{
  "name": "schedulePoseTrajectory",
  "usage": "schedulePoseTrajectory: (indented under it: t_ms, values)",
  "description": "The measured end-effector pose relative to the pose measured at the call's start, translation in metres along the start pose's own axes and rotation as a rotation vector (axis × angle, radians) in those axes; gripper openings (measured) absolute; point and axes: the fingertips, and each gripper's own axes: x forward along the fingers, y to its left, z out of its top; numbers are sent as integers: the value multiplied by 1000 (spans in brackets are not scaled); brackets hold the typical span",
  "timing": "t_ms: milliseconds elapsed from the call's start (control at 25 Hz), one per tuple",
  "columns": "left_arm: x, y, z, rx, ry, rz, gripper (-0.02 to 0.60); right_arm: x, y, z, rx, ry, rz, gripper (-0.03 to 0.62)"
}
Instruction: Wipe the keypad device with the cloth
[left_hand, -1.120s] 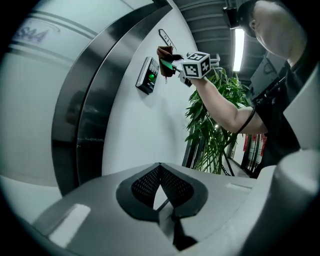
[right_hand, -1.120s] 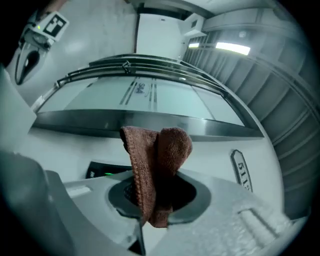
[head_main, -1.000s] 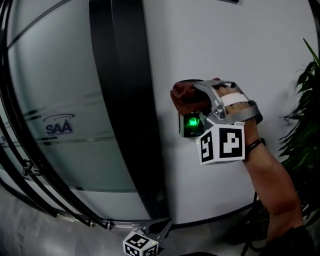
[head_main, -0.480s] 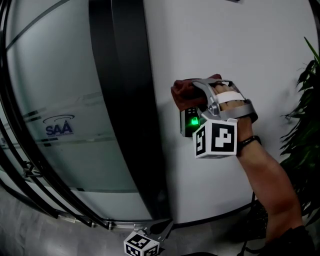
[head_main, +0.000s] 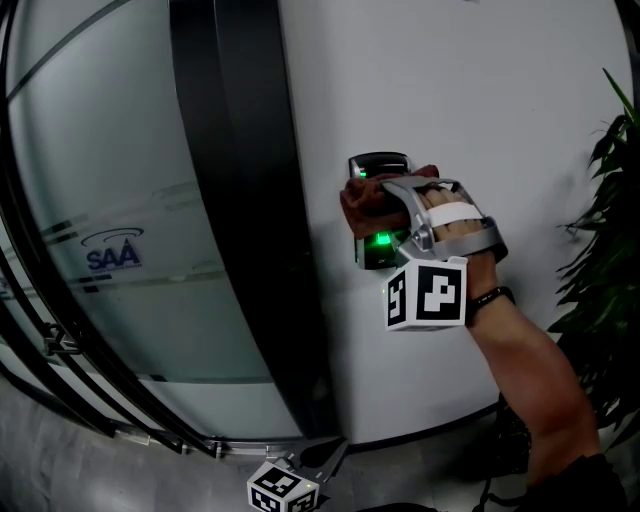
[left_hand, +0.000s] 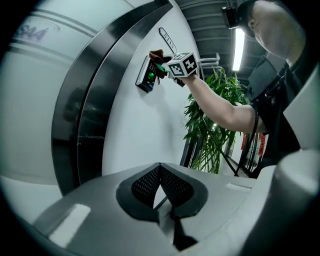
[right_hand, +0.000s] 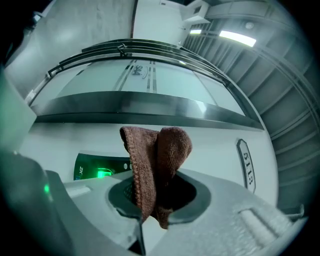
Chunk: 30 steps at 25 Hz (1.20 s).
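The right tool (right_hand: 152, 197) is clamped on the brown cloth (right_hand: 156, 155), which lies against the middle of the keypad device (head_main: 377, 164). The device's top edge and green-lit lower part show bare. Wiping looks under way, though how much is already clean cannot be judged. The left tool (left_hand: 161, 175), well below the keypad device, is closed and empty.

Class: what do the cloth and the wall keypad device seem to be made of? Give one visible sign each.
The cloth: soft textile, perhaps microfibre or terry; brown, matt, with fuzzy ribbed pile and limp folds. The keypad device: probably hard plastic, black and glossy; its smooth face shows sheen and a green light.
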Motion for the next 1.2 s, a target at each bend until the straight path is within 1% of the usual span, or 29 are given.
schedulePoseTrajectory:
  t_ms: [400,1200]
  values:
    - [-2,-1,0,-1,1,3,17,-8,26,-1,39,-1,26,55]
    - [2,-1,-2,-3,9,-3,17,-23,73,-5,68,4,105,55]
